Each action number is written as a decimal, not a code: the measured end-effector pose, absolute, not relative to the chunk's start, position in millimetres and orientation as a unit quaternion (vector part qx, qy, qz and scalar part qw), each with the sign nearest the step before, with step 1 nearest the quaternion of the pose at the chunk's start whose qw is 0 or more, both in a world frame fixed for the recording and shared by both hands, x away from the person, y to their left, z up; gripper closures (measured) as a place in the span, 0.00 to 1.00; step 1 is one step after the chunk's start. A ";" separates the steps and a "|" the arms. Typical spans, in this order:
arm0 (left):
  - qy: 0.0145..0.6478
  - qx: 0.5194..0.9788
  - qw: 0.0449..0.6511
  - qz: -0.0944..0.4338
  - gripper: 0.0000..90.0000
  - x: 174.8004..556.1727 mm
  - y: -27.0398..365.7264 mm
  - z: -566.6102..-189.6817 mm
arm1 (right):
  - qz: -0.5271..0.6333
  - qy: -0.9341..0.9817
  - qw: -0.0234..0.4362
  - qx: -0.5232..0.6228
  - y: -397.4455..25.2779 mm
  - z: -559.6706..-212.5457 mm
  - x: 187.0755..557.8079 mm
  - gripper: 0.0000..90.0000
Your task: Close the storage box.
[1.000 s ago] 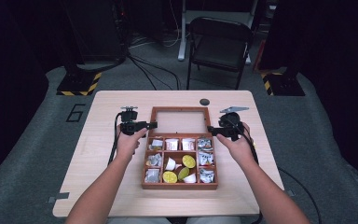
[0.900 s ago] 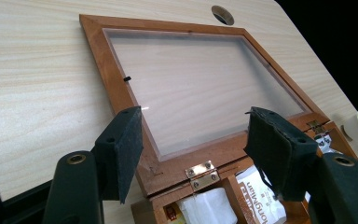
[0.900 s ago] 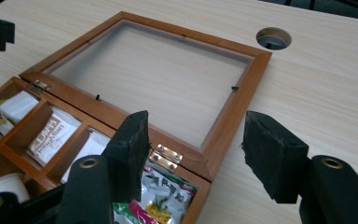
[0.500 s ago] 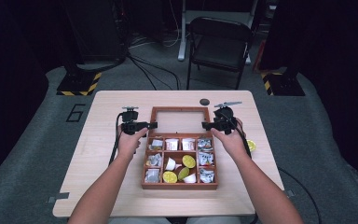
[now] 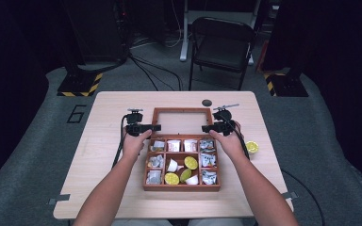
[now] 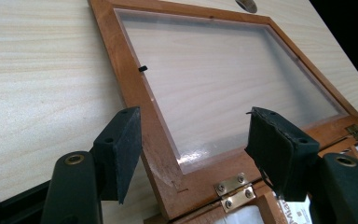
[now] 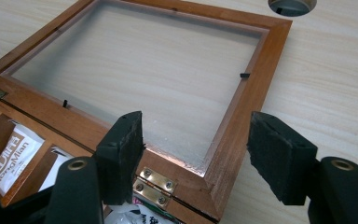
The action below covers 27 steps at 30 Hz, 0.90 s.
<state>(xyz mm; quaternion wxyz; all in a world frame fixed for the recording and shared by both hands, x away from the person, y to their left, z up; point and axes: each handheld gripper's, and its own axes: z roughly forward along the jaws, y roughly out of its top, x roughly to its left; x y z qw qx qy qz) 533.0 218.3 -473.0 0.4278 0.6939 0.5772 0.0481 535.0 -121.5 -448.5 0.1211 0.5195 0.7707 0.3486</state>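
Observation:
A wooden compartment box (image 5: 181, 187) sits mid-table, holding white sachets, small cups and lime halves. Its glass-paned lid (image 5: 181, 111) lies open flat on the table behind it. My left gripper (image 5: 143, 127) is open at the lid's left rear corner; in the left gripper view its jaws (image 6: 196, 140) straddle the lid frame (image 6: 135, 88) just above a brass hinge (image 6: 233, 187). My right gripper (image 5: 215, 127) is open at the lid's right corner; its jaws (image 7: 193, 140) straddle the frame corner (image 7: 242, 116) above another hinge (image 7: 156, 183). Nothing is gripped.
A lime half (image 5: 251, 147) lies loose on the table right of the box. A small dark round disc (image 5: 207, 102) sits behind the lid. A folding chair (image 5: 221, 44) stands beyond the table's far edge. Bare tabletop (image 5: 103, 155) lies left of the box.
My right gripper has shifted slightly left toward the lid's right corner, uncovering the lime half on the table. The left gripper has barely moved.

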 end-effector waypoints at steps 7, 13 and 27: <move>0.585 0.694 0.417 0.045 0.39 537.2 218.6 -480.4 | 0.345 0.769 0.110 0.527 -123.1 -456.8 539.1 0.40; 0.588 0.691 0.419 0.035 0.39 538.6 218.5 -482.5 | 0.345 0.765 0.102 0.534 -123.9 -461.1 540.5 0.40; 0.591 0.695 0.409 0.027 0.39 541.4 216.4 -489.3 | 0.346 0.764 0.097 0.536 -123.8 -462.2 541.0 0.40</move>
